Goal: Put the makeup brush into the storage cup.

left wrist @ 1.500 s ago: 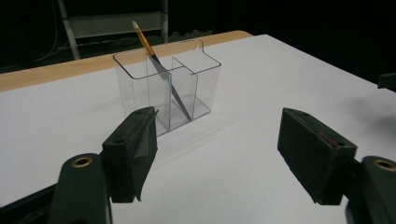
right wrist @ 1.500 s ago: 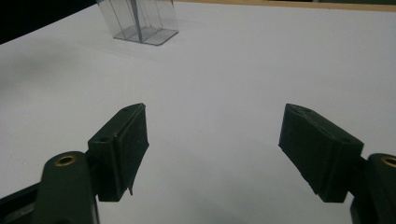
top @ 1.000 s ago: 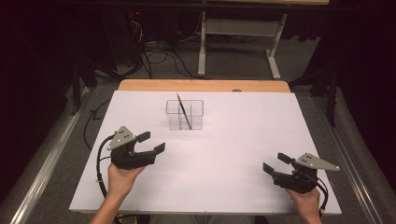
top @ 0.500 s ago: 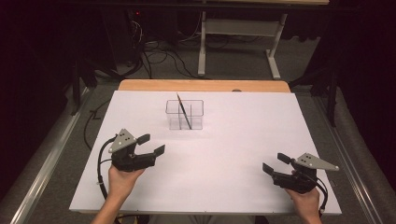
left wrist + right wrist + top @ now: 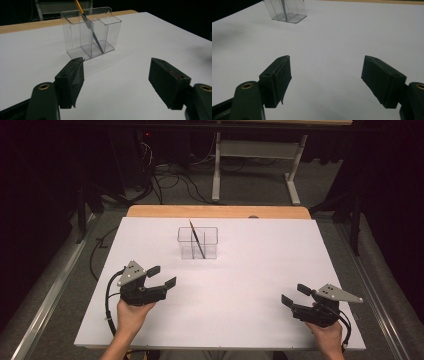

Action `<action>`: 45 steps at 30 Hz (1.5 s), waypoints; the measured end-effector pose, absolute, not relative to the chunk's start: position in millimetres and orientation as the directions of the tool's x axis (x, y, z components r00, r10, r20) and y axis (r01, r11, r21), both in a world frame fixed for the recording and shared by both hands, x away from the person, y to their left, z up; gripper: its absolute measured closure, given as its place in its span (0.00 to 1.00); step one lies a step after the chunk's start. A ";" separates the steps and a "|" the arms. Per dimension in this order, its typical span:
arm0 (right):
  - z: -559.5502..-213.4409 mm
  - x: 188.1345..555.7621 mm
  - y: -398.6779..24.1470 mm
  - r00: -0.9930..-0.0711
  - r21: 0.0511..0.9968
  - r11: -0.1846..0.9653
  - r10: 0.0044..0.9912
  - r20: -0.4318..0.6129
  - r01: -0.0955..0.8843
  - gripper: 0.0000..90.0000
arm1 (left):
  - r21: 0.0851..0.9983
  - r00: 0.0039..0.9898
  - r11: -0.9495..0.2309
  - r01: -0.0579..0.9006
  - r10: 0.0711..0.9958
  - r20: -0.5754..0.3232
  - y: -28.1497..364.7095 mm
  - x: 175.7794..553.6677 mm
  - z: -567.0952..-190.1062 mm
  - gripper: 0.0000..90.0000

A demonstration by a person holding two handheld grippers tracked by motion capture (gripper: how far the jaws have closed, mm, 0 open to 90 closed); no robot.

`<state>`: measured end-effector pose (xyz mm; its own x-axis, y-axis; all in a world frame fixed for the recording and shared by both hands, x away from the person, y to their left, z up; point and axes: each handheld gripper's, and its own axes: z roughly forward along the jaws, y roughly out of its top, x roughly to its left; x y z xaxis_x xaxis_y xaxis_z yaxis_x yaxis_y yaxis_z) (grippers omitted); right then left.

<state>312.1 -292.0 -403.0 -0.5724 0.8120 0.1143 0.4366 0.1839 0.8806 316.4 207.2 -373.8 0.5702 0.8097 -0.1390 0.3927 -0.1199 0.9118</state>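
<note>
Your left gripper [image 5: 164,276] hangs released, jaws wide over the white table [image 5: 250,285], aimed at the clear plastic divided holder [image 5: 198,242] near the far edge. A slim dark brush with an orange handle [image 5: 196,239] leans inside it. Your right gripper [image 5: 296,295] hangs released too, well apart.

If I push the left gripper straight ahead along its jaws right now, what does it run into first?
Most likely the clear plastic organizer with the pencil leaning in it: it stands ahead of the open left gripper, a little left of centre. Only bare white table lies between. Depth is hard to judge, so it may skim past.
</note>
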 end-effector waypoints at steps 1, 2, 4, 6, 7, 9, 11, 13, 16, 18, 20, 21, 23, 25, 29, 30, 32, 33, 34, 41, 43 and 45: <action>-403.0 312.1 -291.8 -0.571 0.881 0.184 0.813 0.114 0.437 0.28 | 0.912 0.571 -0.121 0.393 0.809 -0.139 207.0 316.3 -374.3 0.32; -402.9 311.8 -291.5 -0.571 0.880 0.184 0.813 0.115 0.439 0.28 | 0.912 0.571 -0.122 0.392 0.809 -0.138 206.7 316.1 -374.7 0.32; -403.0 312.2 -291.5 -0.572 0.880 0.186 0.812 0.112 0.436 0.28 | 0.912 0.569 -0.123 0.391 0.811 -0.134 206.4 315.8 -375.3 0.32; -403.1 312.2 -291.7 -0.571 0.880 0.185 0.813 0.113 0.438 0.28 | 0.913 0.568 -0.123 0.390 0.812 -0.133 206.5 315.6 -375.8 0.32; -403.2 312.2 -291.9 -0.572 0.880 0.186 0.812 0.112 0.437 0.28 | 0.914 0.566 -0.121 0.388 0.814 -0.133 206.5 315.4 -376.4 0.32; -403.0 312.1 -292.0 -0.573 0.881 0.185 0.812 0.114 0.436 0.28 | 0.913 0.562 -0.121 0.389 0.817 -0.131 206.0 315.3 -378.4 0.32; -402.9 311.9 -291.6 -0.571 0.879 0.184 0.813 0.115 0.439 0.28 | 0.912 0.559 -0.120 0.392 0.818 -0.133 205.7 315.1 -380.7 0.32; -403.0 312.2 -291.4 -0.573 0.880 0.187 0.812 0.111 0.436 0.28 | 0.912 0.557 -0.119 0.393 0.820 -0.134 205.9 314.8 -382.6 0.32; -403.2 312.4 -291.6 -0.573 0.880 0.189 0.812 0.109 0.435 0.28 | 0.913 0.552 -0.113 0.392 0.823 -0.135 206.5 314.4 -383.6 0.32; -403.2 312.2 -291.7 -0.572 0.880 0.186 0.813 0.113 0.437 0.28 | 0.914 0.550 -0.109 0.390 0.824 -0.136 207.1 314.0 -384.2 0.32; -403.1 312.3 -291.7 -0.572 0.880 0.188 0.812 0.111 0.437 0.28 | 0.914 0.548 -0.108 0.390 0.826 -0.136 207.5 313.5 -385.4 0.32; -403.1 312.4 -291.6 -0.573 0.881 0.189 0.812 0.108 0.434 0.28 | 0.915 0.546 -0.106 0.390 0.827 -0.137 207.6 313.2 -386.2 0.32; -403.1 312.3 -291.4 -0.573 0.881 0.189 0.812 0.109 0.435 0.28 | 0.916 0.542 -0.104 0.389 0.829 -0.136 207.8 312.3 -387.9 0.32; -403.3 312.2 -291.5 -0.572 0.880 0.188 0.813 0.110 0.436 0.28 | 0.916 0.541 -0.097 0.390 0.829 -0.142 207.4 311.7 -389.8 0.32; -403.4 312.4 -291.5 -0.572 0.879 0.187 0.812 0.112 0.438 0.28 | 0.914 0.542 -0.111 0.391 0.830 -0.131 205.7 311.0 -393.1 0.32; -403.3 312.1 -291.2 -0.571 0.879 0.187 0.813 0.112 0.439 0.28 | 0.914 0.542 -0.112 0.391 0.830 -0.130 205.2 310.8 -393.8 0.32; -403.2 311.7 -290.7 -0.571 0.880 0.187 0.813 0.111 0.437 0.28 | 0.912 0.540 -0.117 0.392 0.832 -0.125 205.2 310.8 -395.2 0.32; -403.1 311.6 -290.7 -0.571 0.879 0.188 0.813 0.111 0.438 0.28 | 0.912 0.538 -0.115 0.393 0.833 -0.127 205.4 311.0 -396.0 0.32; -403.2 311.7 -290.7 -0.571 0.879 0.188 0.813 0.110 0.438 0.28 | 0.912 0.536 -0.112 0.395 0.834 -0.130 205.8 311.0 -396.7 0.32; -403.4 311.8 -290.9 -0.572 0.879 0.189 0.813 0.109 0.437 0.28 | 0.912 0.519 -0.108 0.396 0.846 -0.125 209.2 308.6 -399.3 0.32; -403.6 311.7 -290.7 -0.573 0.879 0.192 0.812 0.107 0.436 0.28 | 0.911 0.514 -0.106 0.398 0.848 -0.126 210.1 308.5 -400.1 0.32; -403.8 311.8 -290.6 -0.574 0.878 0.192 0.812 0.110 0.439 0.28 | 0.911 0.511 -0.102 0.400 0.849 -0.130 210.7 308.9 -401.1 0.32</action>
